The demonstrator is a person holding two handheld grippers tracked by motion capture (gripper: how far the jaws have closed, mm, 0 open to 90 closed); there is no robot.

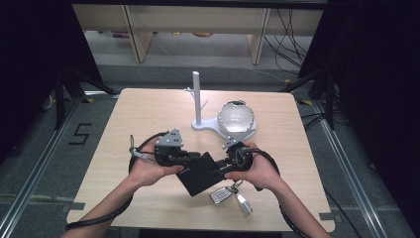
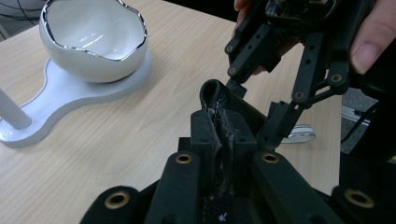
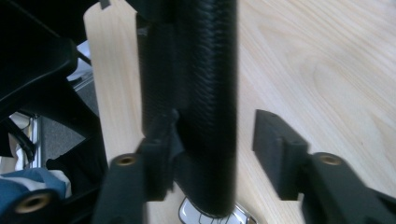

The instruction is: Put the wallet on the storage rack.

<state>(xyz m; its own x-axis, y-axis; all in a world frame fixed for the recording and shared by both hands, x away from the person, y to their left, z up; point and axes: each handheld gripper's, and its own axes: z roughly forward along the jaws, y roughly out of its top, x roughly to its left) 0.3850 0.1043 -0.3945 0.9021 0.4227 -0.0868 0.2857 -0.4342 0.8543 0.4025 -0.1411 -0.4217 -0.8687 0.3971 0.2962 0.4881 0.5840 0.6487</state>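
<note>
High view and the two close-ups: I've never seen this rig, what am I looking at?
A person at a wooden table holds handheld tongs in each hand. The high view looks down from above; each close-up rides on one pair of tongs. The left tongs are clamped on a black leather pouch. The right tongs have that pouch between their jaws, with one pad apart from it. On the table stand a white stand with a post and a white egg-shaped bowl; a car key with a keyring lies near the person.
</note>
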